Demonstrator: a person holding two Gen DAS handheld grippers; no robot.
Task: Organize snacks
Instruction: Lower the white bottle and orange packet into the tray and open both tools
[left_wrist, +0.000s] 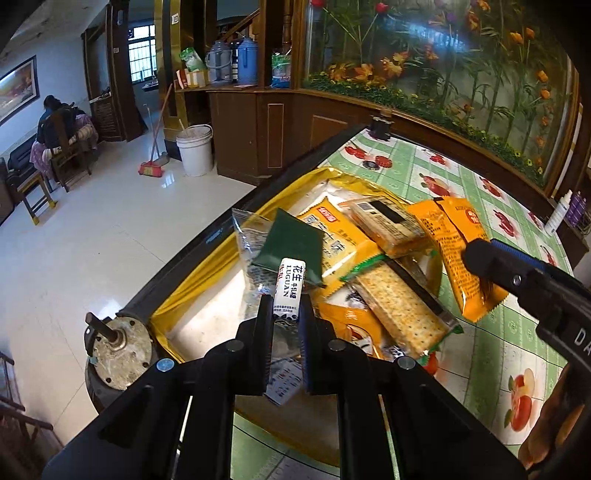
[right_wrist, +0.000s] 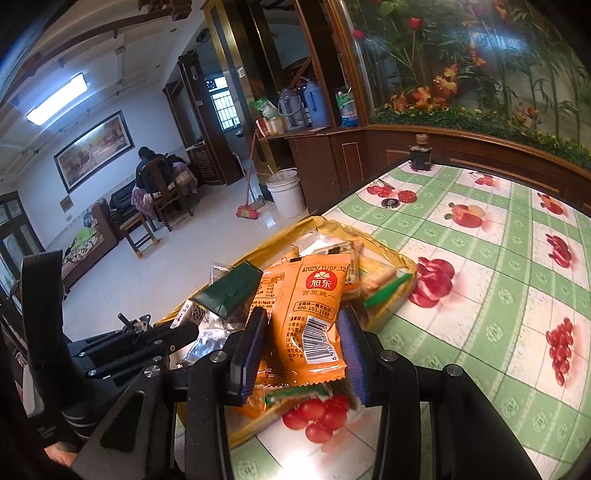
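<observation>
Fruit-print tablecloth (right_wrist: 480, 295), glossy tile floor (left_wrist: 92, 258)

Left wrist view looks steeply down, close over gold tray (left_wrist: 207, 295); right wrist view likewise, from beside it. Both share tray, green-checked table (right_wrist: 480, 332), room beyond

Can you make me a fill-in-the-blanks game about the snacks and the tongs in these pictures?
1. The left tongs hold a small ____ candy stick.
2. The right tongs hold an ____ packet.
3. The snacks lie piled on a ____ tray.
4. The tablecloth is green and white with pictures of ____.

Missing words: white; orange; yellow; fruit
</observation>
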